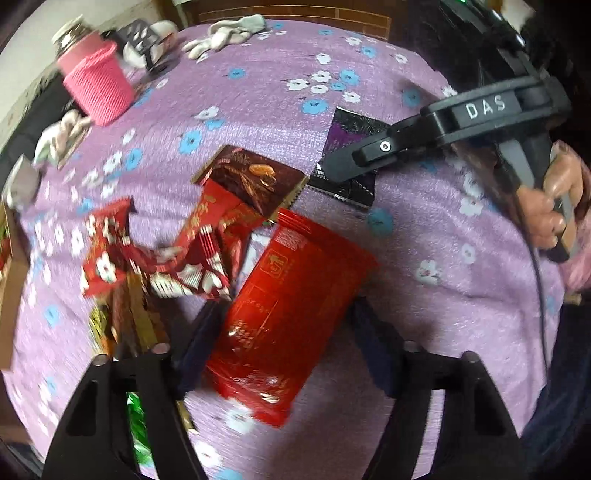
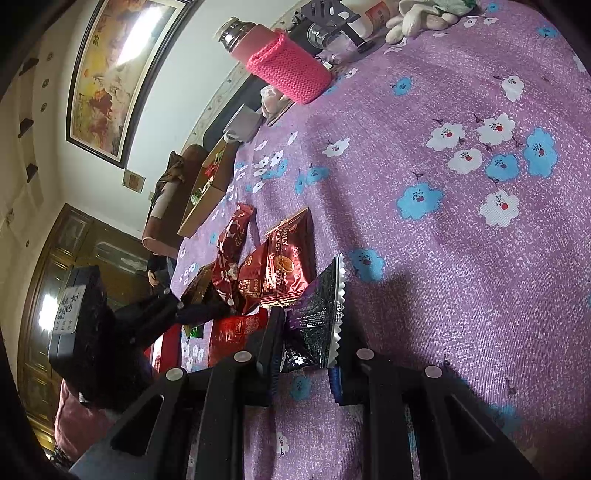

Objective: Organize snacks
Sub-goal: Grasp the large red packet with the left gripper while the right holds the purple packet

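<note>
Snack packets lie in a loose pile on a purple flowered cloth (image 1: pixel 424 229). My left gripper (image 1: pixel 288 306) points down over a large red packet (image 1: pixel 291 325). The packet lies between the jaws: the left pad is at its edge and a gap shows at the right pad. My right gripper (image 2: pixel 306 347) is shut on a dark purple packet (image 2: pixel 317 317). In the left wrist view that gripper (image 1: pixel 332 166) reaches in from the right onto the same packet (image 1: pixel 351 129). A brown packet (image 1: pixel 255 181) and several red ones (image 1: pixel 155 258) lie beside them.
A flask in a pink knitted sleeve (image 1: pixel 96 81) stands at the far left. A cardboard box (image 2: pixel 207 199) sits at the cloth's left edge. White cloths (image 1: pixel 225 33) lie at the back. A person's hand (image 1: pixel 550 199) grips the right gripper's handle.
</note>
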A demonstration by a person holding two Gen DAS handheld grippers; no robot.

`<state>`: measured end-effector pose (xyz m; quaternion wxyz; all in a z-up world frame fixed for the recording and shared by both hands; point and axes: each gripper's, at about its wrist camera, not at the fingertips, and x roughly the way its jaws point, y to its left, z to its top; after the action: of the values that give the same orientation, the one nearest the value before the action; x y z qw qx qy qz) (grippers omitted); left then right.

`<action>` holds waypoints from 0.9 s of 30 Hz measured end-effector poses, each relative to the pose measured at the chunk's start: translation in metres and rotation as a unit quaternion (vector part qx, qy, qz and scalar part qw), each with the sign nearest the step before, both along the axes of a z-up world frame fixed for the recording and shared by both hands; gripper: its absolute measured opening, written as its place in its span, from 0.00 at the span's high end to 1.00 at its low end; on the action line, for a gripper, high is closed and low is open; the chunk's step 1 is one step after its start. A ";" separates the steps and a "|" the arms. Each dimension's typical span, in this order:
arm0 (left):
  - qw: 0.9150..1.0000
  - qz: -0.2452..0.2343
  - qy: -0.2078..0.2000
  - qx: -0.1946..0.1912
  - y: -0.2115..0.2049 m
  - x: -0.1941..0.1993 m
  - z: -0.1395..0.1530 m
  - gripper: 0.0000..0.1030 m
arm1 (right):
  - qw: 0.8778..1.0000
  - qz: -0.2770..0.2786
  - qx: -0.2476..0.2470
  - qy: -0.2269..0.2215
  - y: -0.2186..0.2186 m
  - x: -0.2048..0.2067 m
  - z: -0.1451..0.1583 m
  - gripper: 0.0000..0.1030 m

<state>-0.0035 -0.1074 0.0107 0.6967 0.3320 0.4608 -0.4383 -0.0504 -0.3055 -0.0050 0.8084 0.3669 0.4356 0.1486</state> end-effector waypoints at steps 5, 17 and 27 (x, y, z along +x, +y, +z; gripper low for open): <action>0.999 0.047 0.019 -0.018 0.010 -0.019 0.002 0.52 | 1.000 0.001 -0.006 -0.002 0.001 0.001 0.001 0.79; 0.967 0.225 0.027 -0.114 0.050 -0.074 0.007 0.54 | 0.999 0.009 -0.039 -0.012 0.010 0.002 0.006 0.79; 0.933 0.301 -0.038 -0.192 0.096 -0.107 0.033 0.54 | 0.998 0.048 -0.036 -0.035 0.026 0.001 0.012 0.79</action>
<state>-0.1101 -0.0109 0.0437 0.8635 0.0543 0.4193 -0.2750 -0.0497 -0.2794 0.0073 0.8275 0.3109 0.4296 0.1844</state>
